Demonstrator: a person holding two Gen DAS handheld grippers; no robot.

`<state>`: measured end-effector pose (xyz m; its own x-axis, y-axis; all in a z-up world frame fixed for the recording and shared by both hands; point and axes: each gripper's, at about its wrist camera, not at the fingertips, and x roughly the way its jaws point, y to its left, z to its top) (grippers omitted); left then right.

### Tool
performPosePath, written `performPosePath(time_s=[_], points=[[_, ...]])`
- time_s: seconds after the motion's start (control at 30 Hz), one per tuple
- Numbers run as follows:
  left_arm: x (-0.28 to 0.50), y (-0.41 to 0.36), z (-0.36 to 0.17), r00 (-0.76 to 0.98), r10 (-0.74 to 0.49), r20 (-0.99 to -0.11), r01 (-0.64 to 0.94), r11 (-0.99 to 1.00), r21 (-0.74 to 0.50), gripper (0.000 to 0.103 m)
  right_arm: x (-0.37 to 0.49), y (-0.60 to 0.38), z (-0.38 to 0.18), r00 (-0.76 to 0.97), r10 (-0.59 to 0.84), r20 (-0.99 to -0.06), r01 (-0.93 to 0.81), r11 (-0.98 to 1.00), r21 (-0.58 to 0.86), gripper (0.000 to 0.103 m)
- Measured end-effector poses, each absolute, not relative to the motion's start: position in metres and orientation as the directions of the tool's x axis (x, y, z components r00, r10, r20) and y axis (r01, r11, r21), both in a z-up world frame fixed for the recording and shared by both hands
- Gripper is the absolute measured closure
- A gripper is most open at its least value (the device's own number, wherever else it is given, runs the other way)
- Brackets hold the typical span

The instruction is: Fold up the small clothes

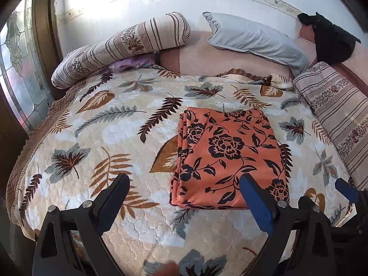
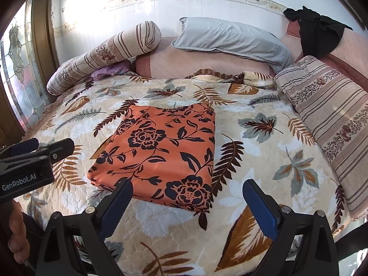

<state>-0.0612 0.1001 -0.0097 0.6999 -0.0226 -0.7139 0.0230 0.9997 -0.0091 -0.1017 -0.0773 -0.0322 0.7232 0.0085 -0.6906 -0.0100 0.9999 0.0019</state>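
Bedroom setup: leaf-print quilt (image 2: pixel 161 218) covers the bed, striped bolsters (image 2: pixel 326 119) down the right side and at the far left, grey pillow (image 2: pixel 230 39) against the headboard, something black (image 2: pixel 319 36) draped at the far right corner.

Task item: orange floral garment (image 2: pixel 161 151), lying flat mid-quilt as a compact rectangle. Layered edges stack along its left side in the left wrist view (image 1: pixel 227 156), so it's several folds deep. Corners look square, nothing trailing out.

My left gripper (image 1: pixel 184 184): fingers spread wide, nothing between them, hanging above the quilt just short of the garment's near edge. The right-side pad overlaps the near right corner in frame; can't tell if it's touching.

My right gripper (image 2: pixel 187 188): also spread wide and empty, above the near edge of the garment.

Read: fold on this piece looks essentially finished; I'm at release/check. No other unfolded small garment visible on the quilt.

Next, my guess: either a final half-fold, needing both grippers to pinch the near corners through all layers and carry them to the far edge, or move it aside. Thin slippery-looking fabric, so layers may shear if I grab only the top one.
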Motion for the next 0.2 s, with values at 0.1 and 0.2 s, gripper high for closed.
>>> performPosePath(time_s=[0.1, 0.2], points=[[-0.0586, 0.0993, -0.0087, 0.709, -0.011, -0.706, 0.020, 1.000, 0.006, 0.007, -0.0995, -0.0767, -0.0338, 0.721, 0.006, -0.693, -0.009, 1.000, 0.000, 0.005], [-0.0559, 0.1006, -0.0057, 0.719, -0.005, -0.695, 0.012, 1.000, 0.005, 0.007, -0.0962, -0.0763, -0.0357, 0.718, 0.008, -0.696, -0.011, 1.000, 0.000, 0.005]])
